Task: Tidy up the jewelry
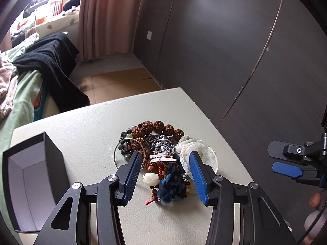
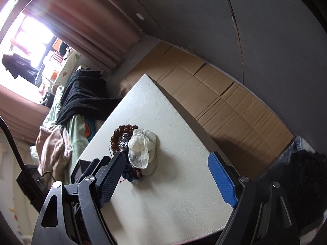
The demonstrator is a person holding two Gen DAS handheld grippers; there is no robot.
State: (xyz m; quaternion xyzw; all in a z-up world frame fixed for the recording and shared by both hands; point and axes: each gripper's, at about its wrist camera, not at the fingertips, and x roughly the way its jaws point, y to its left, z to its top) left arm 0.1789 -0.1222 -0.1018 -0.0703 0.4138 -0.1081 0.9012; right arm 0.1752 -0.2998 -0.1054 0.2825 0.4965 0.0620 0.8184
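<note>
Likely bedroom; bed (image 1: 24,85), curtains (image 1: 106,16)

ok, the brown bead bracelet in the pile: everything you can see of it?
The brown bead bracelet is a loop of big, round, rough-textured reddish-brown beads that look like seeds or carved wood. It lies flat on the white table at the far edge of the jewelry pile. A sparkly silver piece lies inside its arc; its near side is buried under other pieces. Dark beads adjoin its left end, white fabric its right. No gripper touches it.
</note>
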